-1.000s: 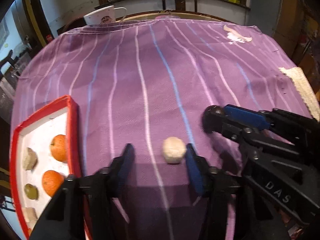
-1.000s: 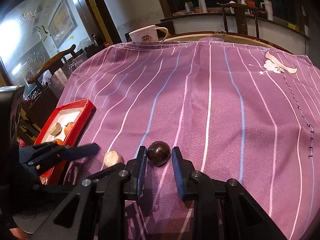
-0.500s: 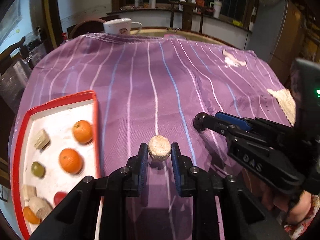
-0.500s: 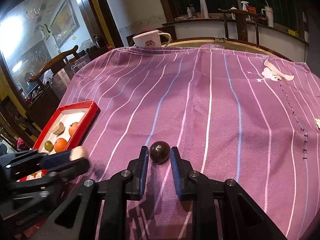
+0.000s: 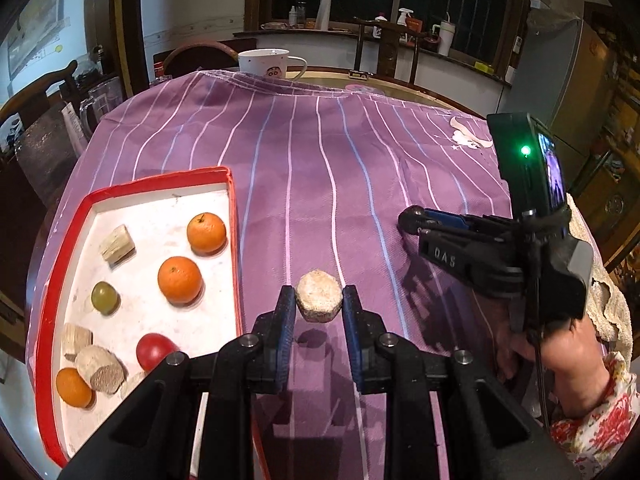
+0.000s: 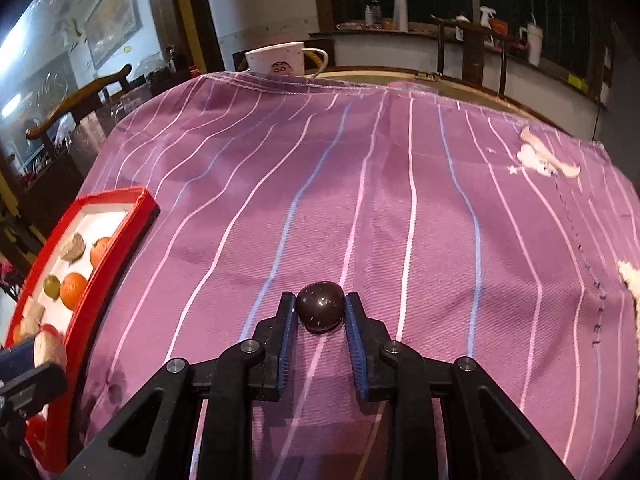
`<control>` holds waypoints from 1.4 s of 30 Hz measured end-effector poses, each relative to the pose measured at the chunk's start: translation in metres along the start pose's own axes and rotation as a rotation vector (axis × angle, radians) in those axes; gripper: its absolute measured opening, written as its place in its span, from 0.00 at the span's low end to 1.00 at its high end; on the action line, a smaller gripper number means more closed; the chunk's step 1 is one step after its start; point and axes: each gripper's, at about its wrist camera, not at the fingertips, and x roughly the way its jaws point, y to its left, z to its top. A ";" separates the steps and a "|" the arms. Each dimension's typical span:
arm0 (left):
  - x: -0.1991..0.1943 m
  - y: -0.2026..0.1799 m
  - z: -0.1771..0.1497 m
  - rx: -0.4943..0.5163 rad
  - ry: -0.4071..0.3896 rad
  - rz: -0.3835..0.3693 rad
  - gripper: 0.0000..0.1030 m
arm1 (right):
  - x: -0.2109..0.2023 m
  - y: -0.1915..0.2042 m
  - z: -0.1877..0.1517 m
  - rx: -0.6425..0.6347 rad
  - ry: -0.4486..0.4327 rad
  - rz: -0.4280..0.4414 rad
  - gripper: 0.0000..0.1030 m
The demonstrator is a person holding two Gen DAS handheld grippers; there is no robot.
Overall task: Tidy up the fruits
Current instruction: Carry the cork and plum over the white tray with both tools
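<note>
- The left gripper is sitting at lower centre of the left wrist view, its blue-padded jaws pinching a pale, rough beige lump between their tips; a shadow is lying on the purple striped cloth just under the lump, so the lump is hanging clear of it.
- The red-rimmed tray is lying at the left of that view, just beside the left gripper, and is holding oranges, a green grape, a red fruit and several beige chunks.
- The right gripper is pointing up the frame from lower centre of the right wrist view, jaws pressing both sides of a dark round fruit low over the cloth; whether it is touching the cloth I cannot tell.
- In the left wrist view the person's right hand is gripping the handle at right, holding the tool level, pointing left.
- A white mug is standing at the cloth's far edge, top centre.
</note>
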 end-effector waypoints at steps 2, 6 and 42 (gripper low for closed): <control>-0.002 0.002 -0.003 -0.005 -0.003 0.005 0.22 | -0.001 -0.001 -0.001 0.005 0.001 0.004 0.25; -0.005 0.007 -0.008 -0.024 -0.005 0.011 0.22 | -0.007 0.001 -0.005 0.013 -0.002 0.026 0.25; -0.076 0.030 -0.042 -0.008 -0.159 0.144 0.22 | -0.136 0.096 -0.081 -0.054 -0.176 0.184 0.25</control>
